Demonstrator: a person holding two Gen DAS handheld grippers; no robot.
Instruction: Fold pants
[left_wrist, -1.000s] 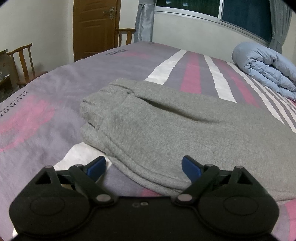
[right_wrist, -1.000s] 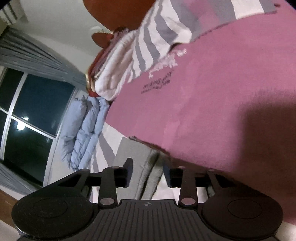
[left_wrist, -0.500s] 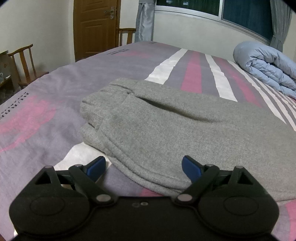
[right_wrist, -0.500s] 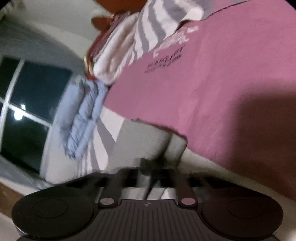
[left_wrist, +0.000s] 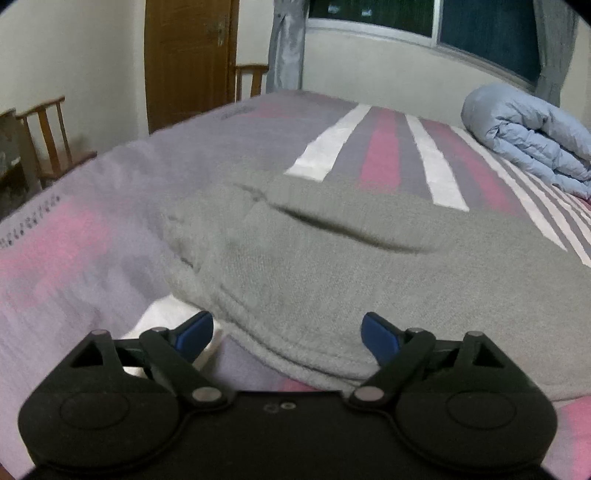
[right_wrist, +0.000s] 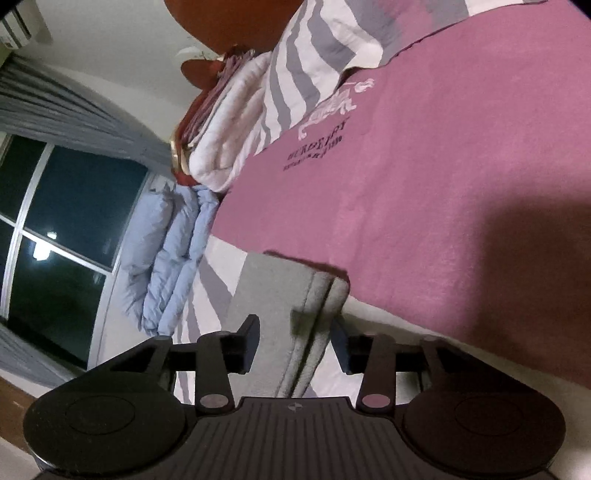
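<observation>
Pants (left_wrist: 351, 266), grey knit fabric, folded into a thick stack, lie on the bed's striped cover (left_wrist: 92, 236), which is lilac w/ pink patches, white and grey bands and a line of dark lettering near the left edge. In the right wrist view the same pants (right_wrist: 273, 288) show as a layered folded edge against a plain magenta part of the cover (right_wrist: 424, 177) that carries a pale crest and dark lettering.

Left gripper (left_wrist: 287, 334), black w/ blue finger pads (left_wrist: 194, 330), stands wide open just above the near hem of the pants; pads clear of the cloth on both sides, nothing gripped. Right gripper (right_wrist: 295, 345), black, has just been opening; its jaws sit partly apart w/ the folded edge of the pants between them, pads not pressing on it.

Room: a rolled light-blue quilt (left_wrist: 524, 136) rests on the far right of the bed, below a dark window (left_wrist: 443, 22) w/ grey curtains (left_wrist: 286, 40). A brown wooden door (left_wrist: 190, 59) is in the cream back wall, w/ a wooden chair (left_wrist: 251, 79) beside it and another wooden chair (left_wrist: 48, 136) by the left wall. Right wrist view, rolled sideways, also shows stacked white and striped bedding (right_wrist: 258, 110) at the bed's far end, next to the quilt.
</observation>
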